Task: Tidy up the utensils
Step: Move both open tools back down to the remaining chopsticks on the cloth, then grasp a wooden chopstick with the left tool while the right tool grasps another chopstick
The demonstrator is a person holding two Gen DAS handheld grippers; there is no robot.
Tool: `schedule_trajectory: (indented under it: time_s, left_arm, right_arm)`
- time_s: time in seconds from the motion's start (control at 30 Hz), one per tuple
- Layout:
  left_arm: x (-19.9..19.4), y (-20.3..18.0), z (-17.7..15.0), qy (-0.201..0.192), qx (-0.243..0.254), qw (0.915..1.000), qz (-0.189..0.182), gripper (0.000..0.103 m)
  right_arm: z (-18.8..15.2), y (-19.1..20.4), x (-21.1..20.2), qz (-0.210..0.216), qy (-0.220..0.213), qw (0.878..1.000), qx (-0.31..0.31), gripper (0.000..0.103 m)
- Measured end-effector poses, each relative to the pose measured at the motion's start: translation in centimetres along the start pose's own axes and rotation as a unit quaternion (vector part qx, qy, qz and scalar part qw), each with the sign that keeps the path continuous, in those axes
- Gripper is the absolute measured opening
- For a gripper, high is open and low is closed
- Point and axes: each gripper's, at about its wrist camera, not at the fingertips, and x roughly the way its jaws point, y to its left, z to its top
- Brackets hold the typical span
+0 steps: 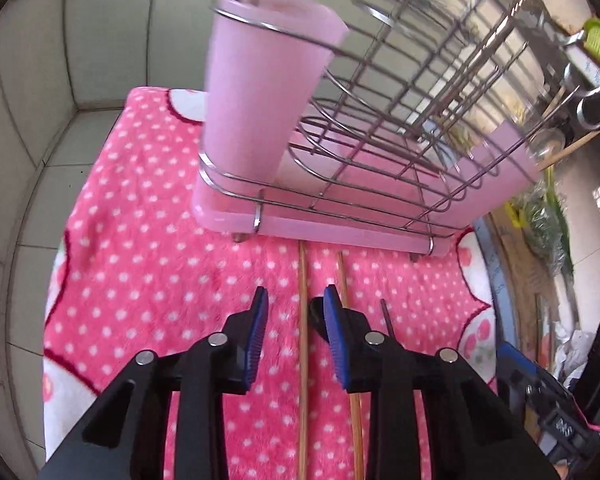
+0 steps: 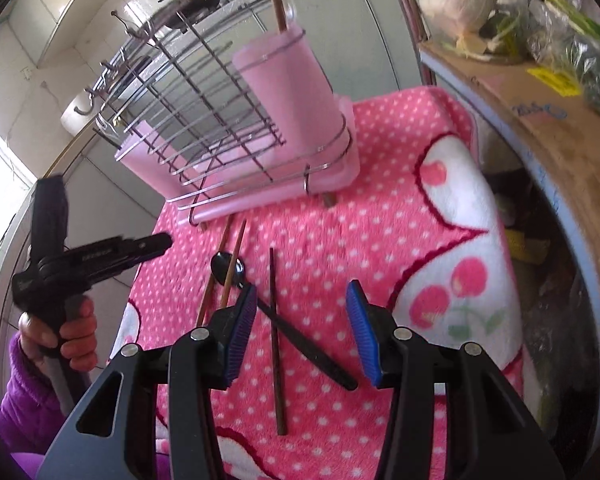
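- Pale tiled wall (image 1: 36,80) rises left of and ahead of the left tongs
- Pink polka-dot blanket (image 2: 380,208) with cherry print lies under both tongs
- Cardboard-topped shelf (image 2: 540,120) stands right of the right tongs, holding bagged greens (image 2: 572,40)
- Bright daylight enters at the far left of the right tongs

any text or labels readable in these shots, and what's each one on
None can be read for certain.
Cardboard box: blue handwritten marks, not legible.
Yellow label on the bagged greens: print too small.
Left gripper body: small pale lettering, blurred.
Black device at the right edge of the left wrist view: pale characters, too blurred to read.
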Motion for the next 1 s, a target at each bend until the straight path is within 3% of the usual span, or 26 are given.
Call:
schedule_trajectory:
  time_s: [0.37, 0.47, 0.73, 0.87, 0.9, 0.97, 1.0]
  left_arm:
    - [7.9, -2.4, 1.5, 0.043, 0.008, 0.9949, 0.091, 0.015]
    - [8.1, -2.7, 1.5, 0.037, 0.014, 0.9943, 0.099, 0.005]
    - [6.2, -1.0, 0.4, 0.042, 0.000, 0.9953, 0.088, 0.005]
    - [4.8, 0.4, -0.5, 0.040, 0.000, 0.9954, 0.087, 0.005]
    - [4.5, 0.8, -0.7, 0.039, -0.003, 0.9954, 0.088, 0.005]
    - [3.9, 1.7, -1.1, 0.040, -0.007, 0.9955, 0.086, 0.005]
    - [3.7, 2.3, -1.4, 0.039, -0.009, 0.9954, 0.087, 0.005]
  right_arm:
    - [-1.2, -1.1, 1.7, 0.005, 0.039, 0.999, 0.004, 0.047]
    - [-1.6, -1.4, 2.5, 0.012, 0.056, 0.998, 0.006, 0.047]
    - [-3.1, -0.3, 5.4, 0.002, 0.105, 0.994, -0.028, 0.047]
    - [-3.4, 0.6, 5.6, -0.016, 0.104, 0.993, -0.060, 0.047]
    - [-3.5, 0.8, 5.6, -0.019, 0.106, 0.992, -0.065, 0.045]
    - [-3.8, 1.2, 5.7, -0.035, 0.110, 0.990, -0.079, 0.027]
    - [-3.8, 1.2, 5.7, -0.039, 0.112, 0.990, -0.081, 0.023]
